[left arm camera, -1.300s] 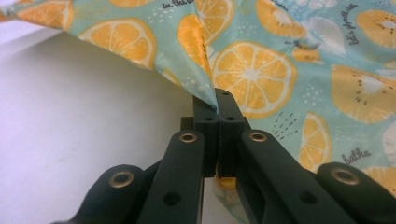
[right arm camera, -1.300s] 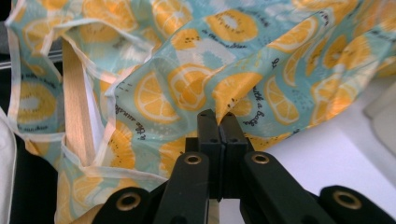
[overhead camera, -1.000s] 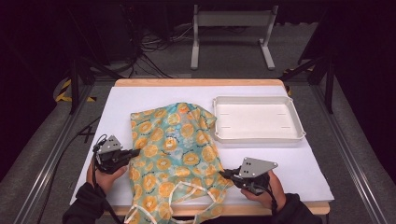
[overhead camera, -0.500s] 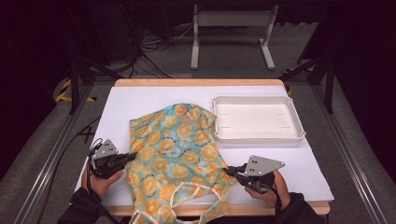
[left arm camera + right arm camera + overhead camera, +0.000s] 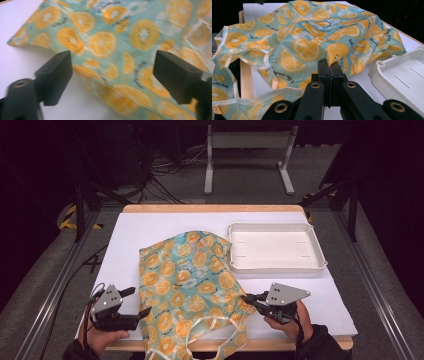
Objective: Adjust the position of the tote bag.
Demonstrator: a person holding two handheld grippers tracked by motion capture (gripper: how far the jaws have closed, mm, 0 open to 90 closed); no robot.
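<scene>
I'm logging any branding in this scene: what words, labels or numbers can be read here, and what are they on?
"with a bottle" (last word uncertain): small black script near a hem of the cloth bag, at the left of the right gripper view.
Other black script lines between the bag's printed orange slices: too small and blurred to read.
White tray: no readable text, only faint slots.
</scene>
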